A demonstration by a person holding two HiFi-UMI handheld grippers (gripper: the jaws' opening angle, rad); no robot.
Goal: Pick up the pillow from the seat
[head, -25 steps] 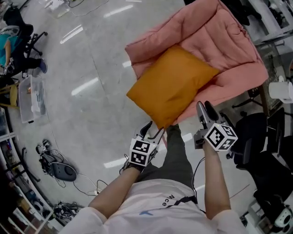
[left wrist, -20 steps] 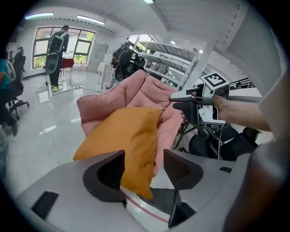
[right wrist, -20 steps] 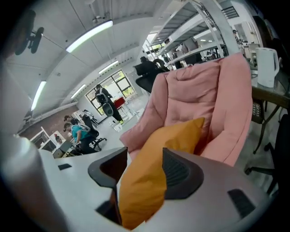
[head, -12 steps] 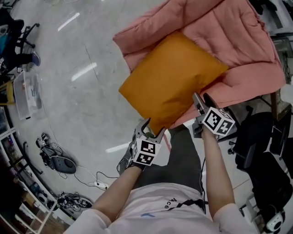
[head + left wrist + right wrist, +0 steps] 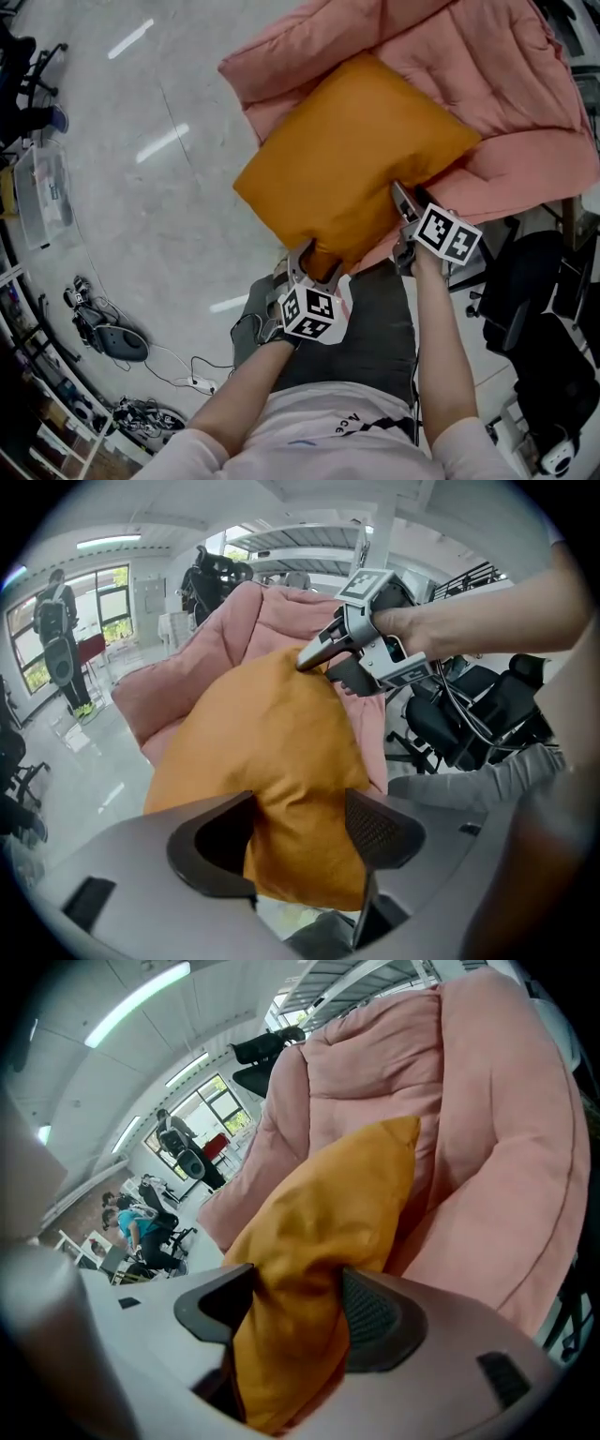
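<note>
An orange pillow (image 5: 356, 159) lies on the pink padded seat (image 5: 497, 84), its near corner hanging over the front edge. My left gripper (image 5: 314, 262) is at that near corner. In the left gripper view the pillow (image 5: 262, 752) fills the gap of the left gripper (image 5: 300, 827), whose jaws have just been opening and stand wide. My right gripper (image 5: 405, 199) is at the pillow's right edge. In the right gripper view a fold of pillow (image 5: 319, 1232) sits between the right gripper's (image 5: 295, 1312) jaws, which have also just been opening. The right gripper (image 5: 323, 658) shows in the left gripper view too.
Black office chairs (image 5: 525, 281) stand right of the seat. The person's grey trouser leg (image 5: 366, 328) is just below the pillow's corner. Cables and a power strip (image 5: 197, 380) lie on the grey floor at left, with a clear plastic box (image 5: 42, 192) further left.
Both grippers have come down and forward onto the pillow's near edge. Their jaws have spread wider, and pillow fabric now sits between each pair.
</note>
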